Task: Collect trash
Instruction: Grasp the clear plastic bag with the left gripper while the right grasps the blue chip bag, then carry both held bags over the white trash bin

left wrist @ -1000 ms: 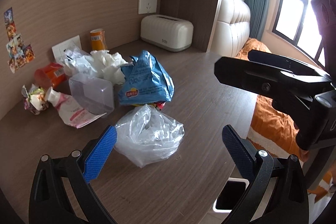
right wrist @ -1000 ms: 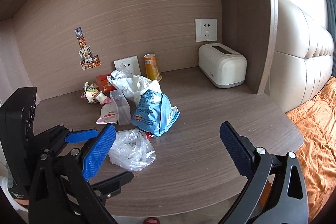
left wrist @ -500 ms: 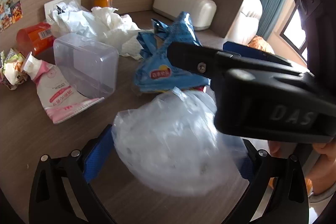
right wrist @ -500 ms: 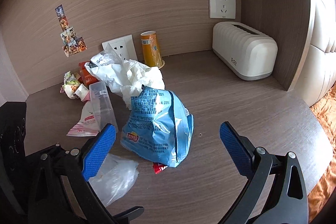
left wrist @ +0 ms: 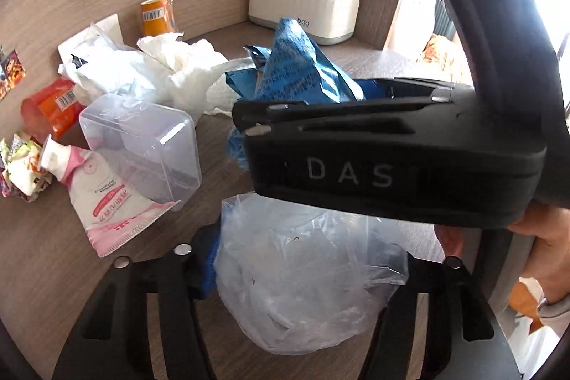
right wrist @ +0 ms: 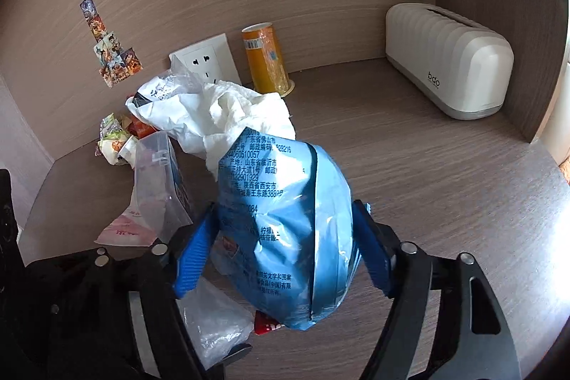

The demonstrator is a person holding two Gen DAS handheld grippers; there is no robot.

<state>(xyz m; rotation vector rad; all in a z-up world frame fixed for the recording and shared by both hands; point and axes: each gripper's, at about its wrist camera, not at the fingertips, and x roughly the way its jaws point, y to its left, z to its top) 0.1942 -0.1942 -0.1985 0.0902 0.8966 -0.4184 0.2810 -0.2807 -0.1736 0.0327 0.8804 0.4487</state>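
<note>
Trash lies on a brown wooden desk. My left gripper is closed around a crumpled clear plastic bag, its blue pads pressed into the bag's sides. My right gripper is closed on a blue snack bag, one blue pad on each side; its black body crosses the left wrist view just above the clear bag. The clear bag also shows in the right wrist view, low left.
Behind lie white crumpled tissue, a clear plastic box, a pink-white pouch, an orange packet, a crumpled wrapper and an orange cup. A white toaster-shaped box stands at the back right.
Both grippers moved forward and went from wide open to closed: the left onto the clear bag, the right onto the blue snack bag.
</note>
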